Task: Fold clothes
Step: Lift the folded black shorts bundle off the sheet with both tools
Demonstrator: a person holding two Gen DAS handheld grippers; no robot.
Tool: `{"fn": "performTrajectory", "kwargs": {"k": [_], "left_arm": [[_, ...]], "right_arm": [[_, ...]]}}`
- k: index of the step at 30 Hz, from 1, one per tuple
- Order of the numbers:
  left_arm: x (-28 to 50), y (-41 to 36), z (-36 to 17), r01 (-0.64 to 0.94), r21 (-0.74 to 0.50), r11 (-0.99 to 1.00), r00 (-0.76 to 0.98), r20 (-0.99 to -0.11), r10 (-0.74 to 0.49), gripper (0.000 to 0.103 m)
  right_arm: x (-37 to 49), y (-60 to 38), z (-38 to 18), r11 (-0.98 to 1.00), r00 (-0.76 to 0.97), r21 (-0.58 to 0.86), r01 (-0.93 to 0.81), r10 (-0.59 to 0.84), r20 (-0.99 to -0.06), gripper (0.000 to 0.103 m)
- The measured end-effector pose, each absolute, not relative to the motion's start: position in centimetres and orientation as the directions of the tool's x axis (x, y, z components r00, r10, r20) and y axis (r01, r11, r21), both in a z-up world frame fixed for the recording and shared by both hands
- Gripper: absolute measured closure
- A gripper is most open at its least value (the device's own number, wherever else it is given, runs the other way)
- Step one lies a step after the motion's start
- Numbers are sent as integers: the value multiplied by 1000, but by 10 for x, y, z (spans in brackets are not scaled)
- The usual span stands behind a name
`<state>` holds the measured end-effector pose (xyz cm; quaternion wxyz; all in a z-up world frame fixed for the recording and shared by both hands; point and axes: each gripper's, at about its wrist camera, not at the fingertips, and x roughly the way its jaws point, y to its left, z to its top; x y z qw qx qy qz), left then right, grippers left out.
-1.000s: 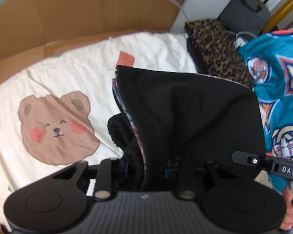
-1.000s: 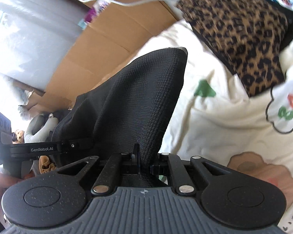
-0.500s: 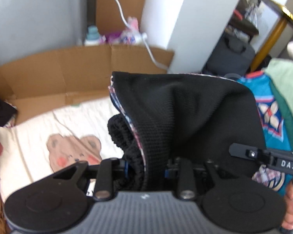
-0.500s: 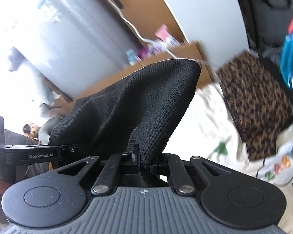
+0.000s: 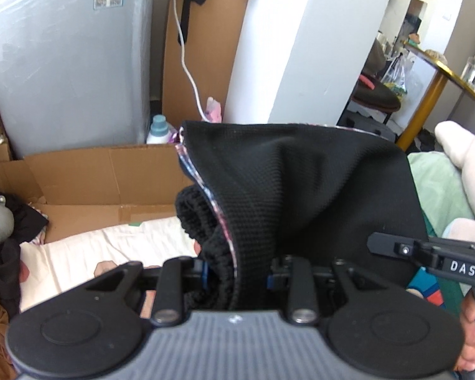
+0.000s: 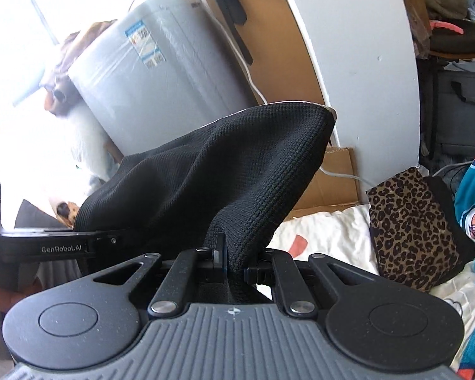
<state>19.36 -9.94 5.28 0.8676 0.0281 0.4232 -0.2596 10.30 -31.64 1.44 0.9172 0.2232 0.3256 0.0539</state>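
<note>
Gripping a black knit garment (image 5: 300, 190) above the white bedsheet (image 5: 104, 250), left gripper (image 5: 237, 272) and right gripper (image 6: 234, 262) both clamped on it.

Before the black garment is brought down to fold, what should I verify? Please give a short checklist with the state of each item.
1. Left gripper shut on the black garment: ok.
2. Right gripper shut on it too: ok.
3. Garment taut between the two grippers: cannot tell.
4. Lower hem hanging free of the white bedsheet: cannot tell, hidden.
5. Bare sheet for laying down: cannot tell; the leopard-print cloth lies on it to the right.
</note>
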Motion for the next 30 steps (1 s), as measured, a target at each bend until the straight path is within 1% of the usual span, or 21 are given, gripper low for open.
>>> {"fn": "performTrajectory", "kwargs": {"k": [5, 8, 10, 13, 17, 22, 26, 30], "left_arm": [[177, -100, 67, 477, -161, 864, 546, -716, -434, 71], [168, -104, 69, 475, -157, 866, 564, -702, -436, 71], [157, -104, 68, 482, -125, 867, 582, -694, -424, 71], [145, -107, 64, 481, -85, 872, 599, -695, -398, 71], [139, -107, 58, 447, -95, 889, 606, -699, -379, 71], [139, -112, 50, 418, -99, 903, 616, -700, -362, 71], [139, -120, 39, 415, -104, 904, 619, -696, -364, 71], [141, -133, 26, 440, -117, 890, 613, -685, -394, 71]], "right_arm": [[90, -311, 32, 903, 814, 428, 23, 232, -533, 96], [79, -309, 33, 909, 836, 418, 3, 227, -500, 96], [73, -310, 29, 906, 846, 423, -6, 230, -481, 96], [69, -307, 20, 904, 835, 427, -9, 242, -495, 96], [68, -294, 23, 943, 829, 329, -56, 228, -510, 96], [70, -291, 16, 953, 805, 299, -50, 216, -553, 96], [69, -288, 15, 965, 802, 261, -36, 184, -568, 96], [70, -294, 11, 970, 797, 244, 0, 148, -586, 96]]}}
